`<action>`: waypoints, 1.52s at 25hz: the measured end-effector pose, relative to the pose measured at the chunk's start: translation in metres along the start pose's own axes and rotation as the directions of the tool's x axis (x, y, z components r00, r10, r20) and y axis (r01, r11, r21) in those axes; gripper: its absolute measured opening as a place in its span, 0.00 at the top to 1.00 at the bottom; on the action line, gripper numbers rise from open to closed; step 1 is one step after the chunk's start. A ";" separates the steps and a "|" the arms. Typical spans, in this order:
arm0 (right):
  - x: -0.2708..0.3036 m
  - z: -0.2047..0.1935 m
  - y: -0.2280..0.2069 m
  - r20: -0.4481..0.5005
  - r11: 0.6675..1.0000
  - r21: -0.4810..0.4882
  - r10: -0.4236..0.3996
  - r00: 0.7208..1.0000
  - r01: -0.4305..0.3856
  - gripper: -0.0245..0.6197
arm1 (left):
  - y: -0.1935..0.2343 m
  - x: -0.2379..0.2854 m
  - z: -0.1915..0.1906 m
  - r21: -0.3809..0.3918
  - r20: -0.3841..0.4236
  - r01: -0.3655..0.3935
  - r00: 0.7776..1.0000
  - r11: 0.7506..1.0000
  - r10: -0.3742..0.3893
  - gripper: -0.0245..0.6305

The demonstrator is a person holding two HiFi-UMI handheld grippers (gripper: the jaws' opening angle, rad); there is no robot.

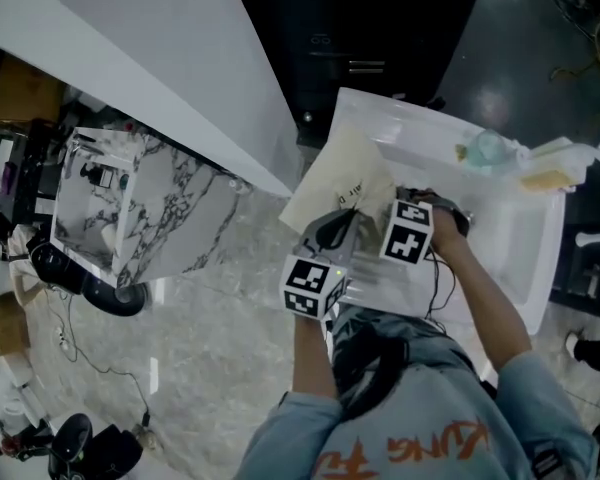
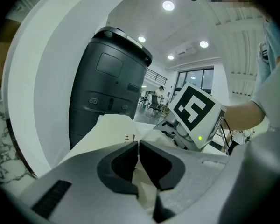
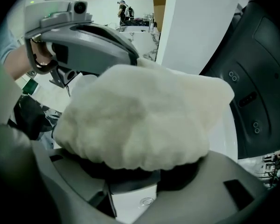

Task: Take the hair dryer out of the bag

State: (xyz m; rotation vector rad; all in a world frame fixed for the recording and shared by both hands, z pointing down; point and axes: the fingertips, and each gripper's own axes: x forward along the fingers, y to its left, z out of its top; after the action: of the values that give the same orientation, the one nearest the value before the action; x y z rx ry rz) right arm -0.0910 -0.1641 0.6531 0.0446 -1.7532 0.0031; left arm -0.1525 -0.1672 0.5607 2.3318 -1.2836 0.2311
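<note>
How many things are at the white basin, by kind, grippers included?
cream bag: 1
grippers: 2, left gripper shut on the cream bag, right gripper open
small items at the far end: 2, pale teal item, yellowish item
white basin: 1
hair dryer: 0 in view
Total: 6

Quick tally: two tools in play, the left tool (image 2: 138,146) and the right tool (image 3: 140,171), two marker cubes (image 1: 310,286) (image 1: 407,231), one bag (image 1: 345,168), one white surface (image 1: 510,248), one marble block (image 1: 150,208), one dark cabinet (image 2: 107,92).
</note>
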 end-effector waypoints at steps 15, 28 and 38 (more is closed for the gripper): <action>-0.018 -0.009 0.009 0.352 0.927 0.358 -0.023 0.936 -0.112 0.93 | 0.072 -0.045 -0.033 0.118 -0.126 -0.305 0.939 0.945 0.319 0.80; -0.064 -0.049 -0.003 0.522 0.807 0.573 -0.223 0.823 -0.145 0.93 | 0.078 -0.036 -0.058 0.152 -0.209 -0.357 0.900 0.922 0.383 0.72; -0.098 -0.101 -0.007 0.500 0.731 0.676 -0.358 0.789 -0.097 0.93 | 0.073 -0.036 -0.060 0.208 -0.244 -0.361 0.881 0.909 0.405 0.72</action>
State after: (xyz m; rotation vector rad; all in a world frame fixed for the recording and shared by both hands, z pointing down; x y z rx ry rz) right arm 0.0264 -0.1652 0.5746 0.8044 -2.3061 0.5904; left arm -0.2285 -0.1452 0.6238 2.0432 -1.6143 0.7922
